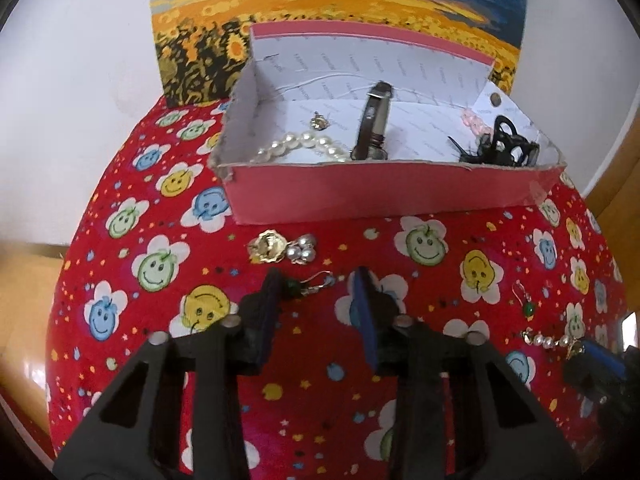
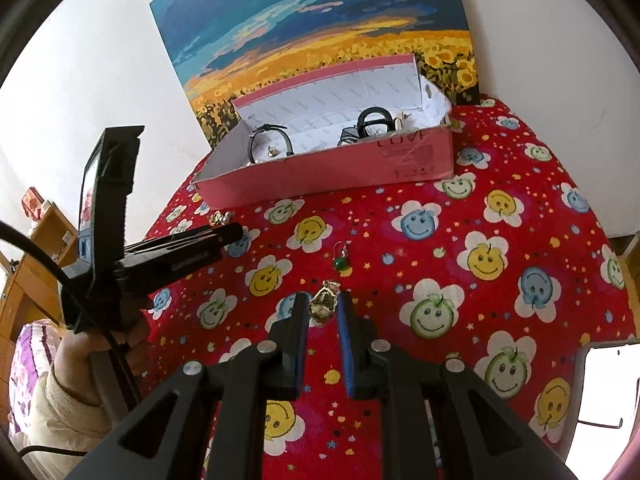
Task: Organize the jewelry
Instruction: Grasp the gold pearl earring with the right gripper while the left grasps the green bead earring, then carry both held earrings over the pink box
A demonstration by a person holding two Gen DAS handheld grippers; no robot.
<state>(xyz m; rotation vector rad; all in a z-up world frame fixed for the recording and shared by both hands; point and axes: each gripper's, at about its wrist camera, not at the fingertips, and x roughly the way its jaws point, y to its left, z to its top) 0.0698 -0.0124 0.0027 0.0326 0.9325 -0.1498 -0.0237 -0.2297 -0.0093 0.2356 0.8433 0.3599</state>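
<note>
A pink cardboard box [image 1: 384,194] [image 2: 320,178] holds a pearl string [image 1: 300,146], a brown strap [image 1: 370,126], a small gold piece [image 1: 318,122] and black hair clips [image 1: 500,146]. On the red smiley cloth lie a gold brooch [image 1: 266,246], a pearl cluster [image 1: 302,250], and a green-bead earring [image 1: 316,282] between my left gripper's [image 1: 318,284] open fingers. A second green earring [image 1: 528,304] [image 2: 341,260] lies apart. My right gripper [image 2: 323,306] stands narrowly open around the gold end [image 2: 323,304] of a pearl bracelet [image 1: 554,342]; whether the pads touch it is unclear.
A sunflower painting [image 1: 332,12] leans on the white wall behind the box. The red cloth [image 2: 460,280] covers a rounded surface that drops off at its edges. Wooden furniture [image 2: 36,264] stands at the left. A white device [image 2: 604,400] lies at the right edge.
</note>
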